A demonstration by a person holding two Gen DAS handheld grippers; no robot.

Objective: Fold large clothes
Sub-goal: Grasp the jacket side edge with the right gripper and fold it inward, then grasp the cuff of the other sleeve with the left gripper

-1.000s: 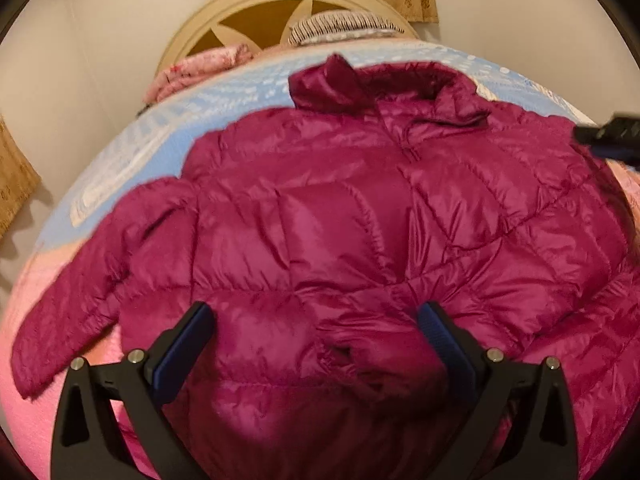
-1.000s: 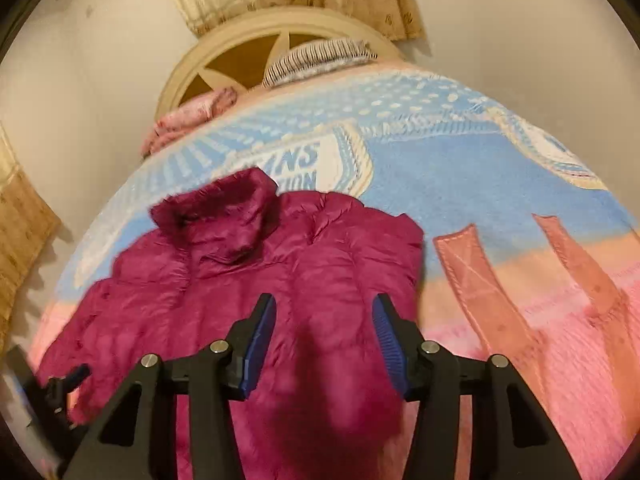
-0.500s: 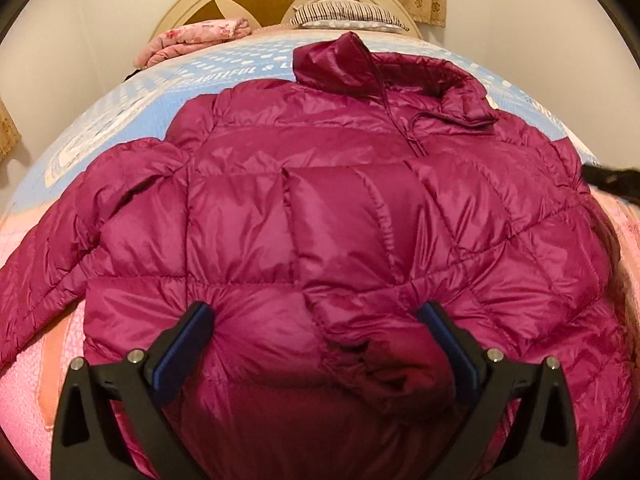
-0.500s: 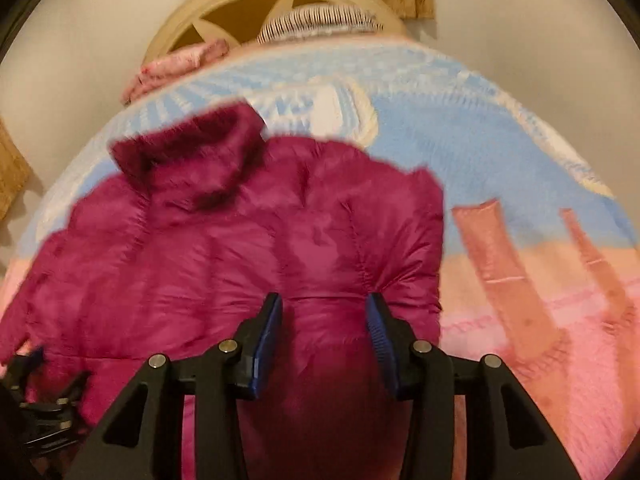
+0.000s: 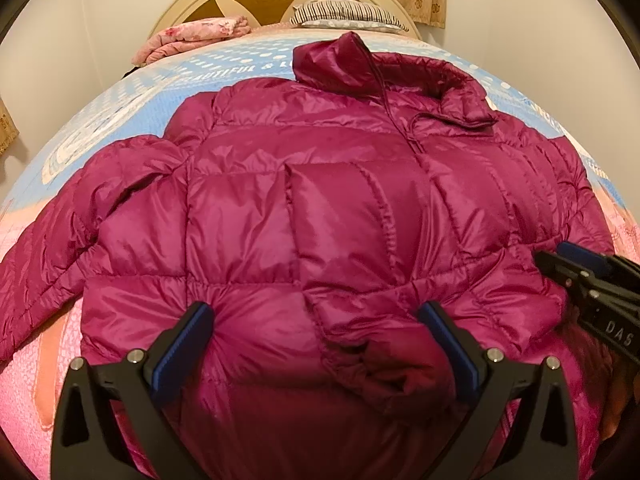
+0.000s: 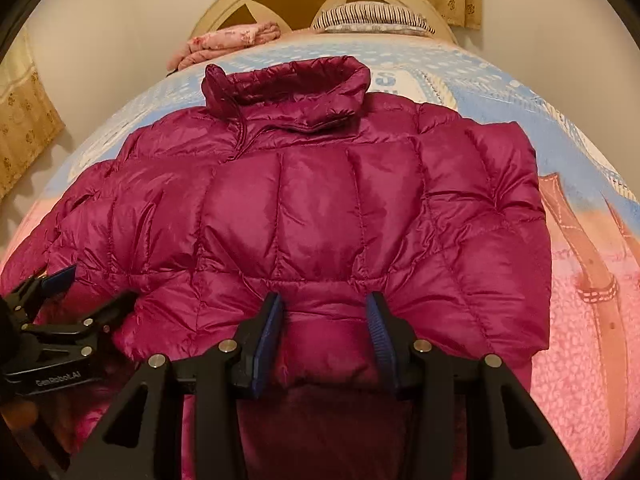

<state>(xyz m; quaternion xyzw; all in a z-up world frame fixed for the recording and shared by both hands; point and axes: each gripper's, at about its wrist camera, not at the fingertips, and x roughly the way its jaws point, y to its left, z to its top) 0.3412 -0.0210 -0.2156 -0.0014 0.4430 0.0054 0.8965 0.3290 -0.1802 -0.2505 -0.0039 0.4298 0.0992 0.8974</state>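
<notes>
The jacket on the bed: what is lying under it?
Under the jacket lies a bedcover, pink near the camera and blue toward the headboard. The part directly beneath the jacket is covered and cannot be seen.

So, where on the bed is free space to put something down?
Bare bedspread lies right of the jacket, and a blue strip between its collar and the pillows. The near edge is crowded by both grippers.
</notes>
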